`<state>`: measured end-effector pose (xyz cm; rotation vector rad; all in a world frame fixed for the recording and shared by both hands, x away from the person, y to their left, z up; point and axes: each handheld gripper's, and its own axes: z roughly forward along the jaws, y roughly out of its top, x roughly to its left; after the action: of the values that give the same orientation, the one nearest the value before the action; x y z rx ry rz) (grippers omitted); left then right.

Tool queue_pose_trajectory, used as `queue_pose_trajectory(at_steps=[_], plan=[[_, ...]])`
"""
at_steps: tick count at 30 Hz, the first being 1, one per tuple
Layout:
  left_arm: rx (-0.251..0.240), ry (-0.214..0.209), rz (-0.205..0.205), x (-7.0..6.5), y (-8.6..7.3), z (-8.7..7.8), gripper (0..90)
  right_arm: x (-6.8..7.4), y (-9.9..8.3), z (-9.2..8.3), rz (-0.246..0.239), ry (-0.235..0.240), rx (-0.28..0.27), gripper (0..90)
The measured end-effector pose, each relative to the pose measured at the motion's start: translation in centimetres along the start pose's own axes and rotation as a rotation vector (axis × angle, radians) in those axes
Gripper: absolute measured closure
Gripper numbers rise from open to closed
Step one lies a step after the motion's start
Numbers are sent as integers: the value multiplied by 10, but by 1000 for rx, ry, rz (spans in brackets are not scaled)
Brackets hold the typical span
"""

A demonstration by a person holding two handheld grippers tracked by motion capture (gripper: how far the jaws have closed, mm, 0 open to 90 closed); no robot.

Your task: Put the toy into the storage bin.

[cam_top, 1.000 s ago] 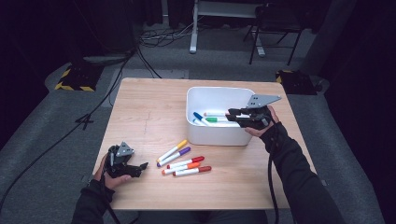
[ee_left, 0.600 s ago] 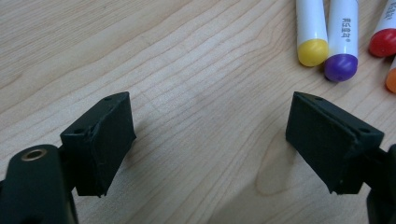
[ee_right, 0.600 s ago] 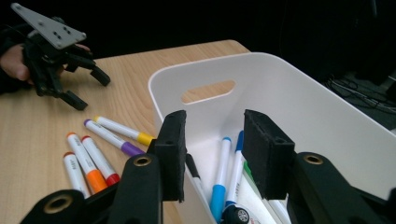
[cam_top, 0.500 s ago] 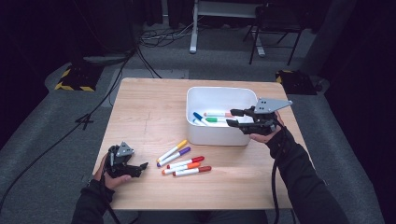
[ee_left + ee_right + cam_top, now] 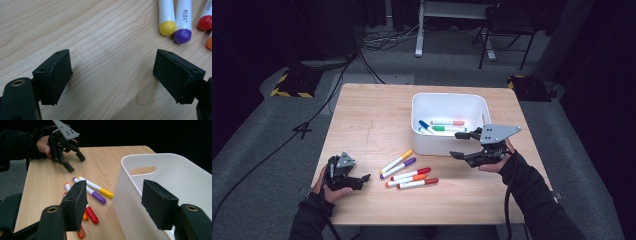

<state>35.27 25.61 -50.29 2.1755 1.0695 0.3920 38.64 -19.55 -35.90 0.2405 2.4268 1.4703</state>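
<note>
A white bin [image 5: 449, 145] stands right of centre and holds a blue, a green and an orange-capped marker [image 5: 447, 122]. Several more markers lie on the wood in front of it, the yellow one [image 5: 396, 161] and the purple one [image 5: 401, 167] nearest the bin. My right gripper [image 5: 460, 144] hovers off the bin's near right corner. Its jaws have just been opening and nothing is gripped between them. In the right gripper view the bin's corner [image 5: 130, 195] lies beyond the open right gripper [image 5: 115, 205]. My left gripper [image 5: 363, 181] rests open at the near left, empty, its jaws [image 5: 112, 75] short of the yellow cap [image 5: 167, 27].
The wooden table [image 5: 372, 120] has bare room at its far left and along its near edge. Red and orange markers [image 5: 412, 179] lie between the two hands. Cables and a chair stand on the grey floor behind the table.
My right gripper has drawn back from over the bin's right side toward the near right corner, and its jaws have spread apart. The left hand has stayed put.
</note>
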Motion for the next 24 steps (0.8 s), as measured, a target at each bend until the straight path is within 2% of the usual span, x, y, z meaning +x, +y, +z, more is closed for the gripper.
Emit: queue_pose_trajectory(at_steps=[5,10,17,19,23,24], plan=[[1,2,0,0,0,0,158,11,-12,8,1,32,21,340],[1,0,-1,0,0,0,158,21,-33,21,2,84,30,357],[1,1,0,0,0,0,157,40,-67,51,-6,183,116,379],[3,0,4,0,0,0,158,44,-74,58,-6,193,139,381],[5,-1,3,0,0,0,158,45,-86,69,12,205,145,399],[4,0,4,0,0,0,158,45,-90,72,30,210,143,403]])
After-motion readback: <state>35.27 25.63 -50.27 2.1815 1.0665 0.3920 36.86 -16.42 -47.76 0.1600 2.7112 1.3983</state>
